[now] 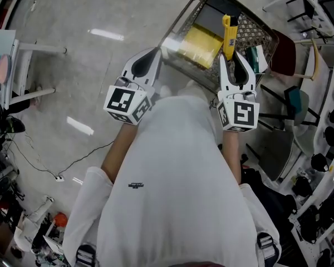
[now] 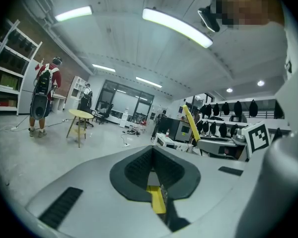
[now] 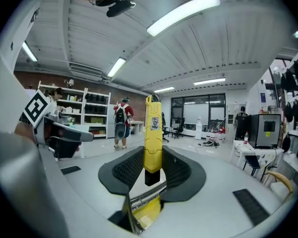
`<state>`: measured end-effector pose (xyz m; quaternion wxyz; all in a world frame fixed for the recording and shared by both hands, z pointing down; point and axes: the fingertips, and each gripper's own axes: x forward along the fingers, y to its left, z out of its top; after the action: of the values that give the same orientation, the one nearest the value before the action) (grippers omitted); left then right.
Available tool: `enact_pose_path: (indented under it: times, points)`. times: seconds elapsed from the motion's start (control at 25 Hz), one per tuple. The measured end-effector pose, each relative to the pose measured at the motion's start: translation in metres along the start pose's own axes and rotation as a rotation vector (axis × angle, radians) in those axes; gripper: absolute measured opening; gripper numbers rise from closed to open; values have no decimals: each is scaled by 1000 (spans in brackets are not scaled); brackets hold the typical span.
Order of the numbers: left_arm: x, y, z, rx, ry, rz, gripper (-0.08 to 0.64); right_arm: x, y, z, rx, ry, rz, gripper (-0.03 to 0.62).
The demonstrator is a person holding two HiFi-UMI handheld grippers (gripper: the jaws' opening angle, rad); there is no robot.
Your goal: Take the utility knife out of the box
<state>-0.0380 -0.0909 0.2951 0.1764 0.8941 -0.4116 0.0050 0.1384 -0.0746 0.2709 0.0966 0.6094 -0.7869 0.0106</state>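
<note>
The yellow utility knife (image 1: 229, 35) stands upright above the wire box (image 1: 181, 21). My right gripper (image 1: 234, 57) is shut on its lower end. In the right gripper view the knife (image 3: 152, 128) rises from between the dark pads (image 3: 124, 170), with the box rim (image 3: 144, 195) below. My left gripper (image 1: 156, 52) hovers at the box's near left rim with its jaws together and nothing between them. In the left gripper view its pads (image 2: 136, 170) meet in a narrow slit. The knife (image 2: 190, 124) shows there off to the right. A yellow pack (image 1: 200, 43) lies inside the box.
A chair with a dark red seat (image 1: 284, 52) stands right of the box. A white table (image 1: 22, 49) is at the left and a cable (image 1: 72, 163) runs over the floor. Racks with dark helmets (image 1: 323, 160) line the right side. A person with a backpack (image 2: 43, 95) stands far off.
</note>
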Motion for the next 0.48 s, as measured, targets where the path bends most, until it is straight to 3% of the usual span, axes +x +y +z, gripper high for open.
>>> enact_pose_path:
  times: [0.48]
  points:
    - [1,-3,-3,-3,6,-4,2,-13,-9,-9,73,-27,-56,106]
